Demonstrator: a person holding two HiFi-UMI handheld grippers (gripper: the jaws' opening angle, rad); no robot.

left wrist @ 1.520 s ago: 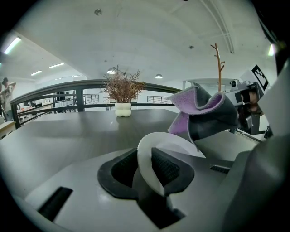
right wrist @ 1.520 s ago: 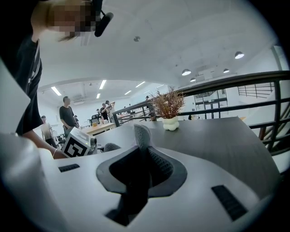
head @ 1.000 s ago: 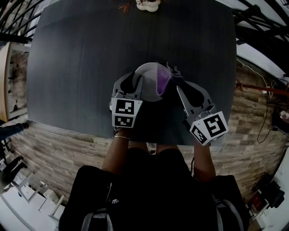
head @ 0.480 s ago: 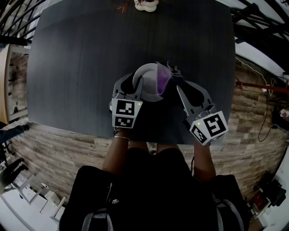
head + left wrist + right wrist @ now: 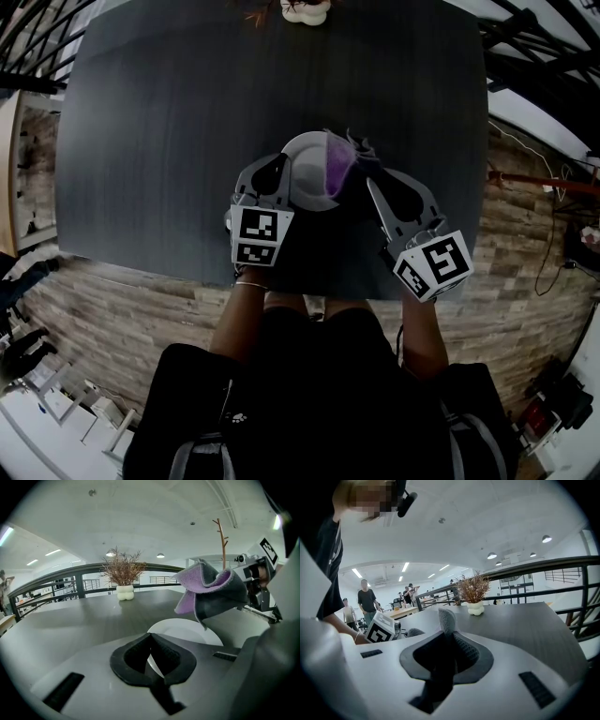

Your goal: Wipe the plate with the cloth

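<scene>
- The plate (image 5: 307, 167) lies flat on the desk (image 5: 169, 131), at the near middle and right in front of me. It is white, plain and shallow.
- My left gripper (image 5: 151, 641) has just been closing and now pinches the plate's near left rim. A sliver of white rim shows between the pads.
- My right gripper (image 5: 445, 639) is pressed together on the cloth (image 5: 211, 590). The cloth is bunched over the plate's right side, purple on one face and grey on the other. One corner points down at the plate, but I cannot tell whether it touches.
- As I judge it, the plate is stiff, smooth and breakable. It would likely slide on the desk and could slip in the pads. The rim is the only place to take hold of it, so I want the pinch firm but not hard.
- The cloth looks soft, light and limp, and it will fold wherever it is held. Gripping the bunched middle leaves loose flaps to drag over the plate. I would press a broad fold down rather than dab with a corner.
- There is no writing I can read. The cubes (image 5: 433, 265) carry only black and white square patterns. The plate and cloth show no label, and the pale vase (image 5: 124, 593) at the far edge is unmarked.
</scene>
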